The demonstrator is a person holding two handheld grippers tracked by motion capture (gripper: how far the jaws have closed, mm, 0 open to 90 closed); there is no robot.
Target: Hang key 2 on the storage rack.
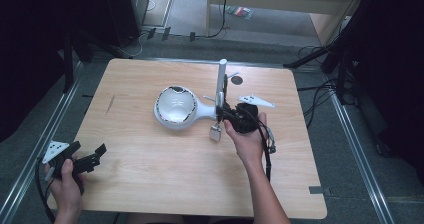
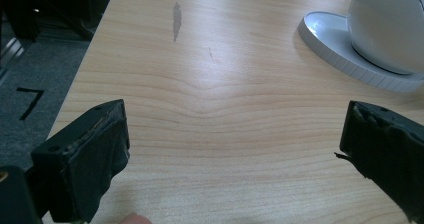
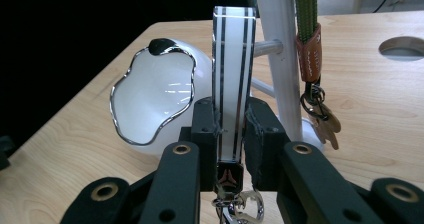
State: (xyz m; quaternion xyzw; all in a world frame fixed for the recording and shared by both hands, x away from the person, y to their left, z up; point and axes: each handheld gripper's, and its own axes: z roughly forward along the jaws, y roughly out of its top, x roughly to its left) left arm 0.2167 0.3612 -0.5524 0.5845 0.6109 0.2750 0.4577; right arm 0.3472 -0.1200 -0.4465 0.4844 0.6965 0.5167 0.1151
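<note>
Gripping a clear tag [image 3: 233, 79] with black stripes, the right gripper [image 3: 232, 134] has its jaws pressed against the tag's two sides; the tag stands upright between them. Below the jaws, the tag ends in a dark fitting with a metal clasp [image 3: 235, 204]. High view: right gripper [image 1: 243, 118] sits near the table's middle, just right of the white stand [image 1: 220, 86], hand [image 1: 248, 141] wrapped around its body.

White stand: an upright post rising from a flat oval base [image 2: 345, 49] that also carries a white bowl [image 1: 175, 105] with a wavy chrome-edged opening. A short peg projects from the post. An olive strap [image 3: 306, 14] with a brown leather band hangs beside the post, with small metal pieces, probably keys [image 3: 322, 121], dangling from it; what the strap hangs from is cut off at the top of the right gripper view.

Left gripper [image 1: 87, 159]: at the near left corner of the wooden table [image 1: 150, 184], held in the left hand [image 1: 65, 186], jaws spread wide with nothing between them. Left gripper view shows bare tabletop between the jaws, the stand's base well ahead at upper right. A dark scuff [image 2: 176, 20] marks the wood far ahead.

A round hole [image 1: 236, 79] lies in the table behind the stand.
</note>
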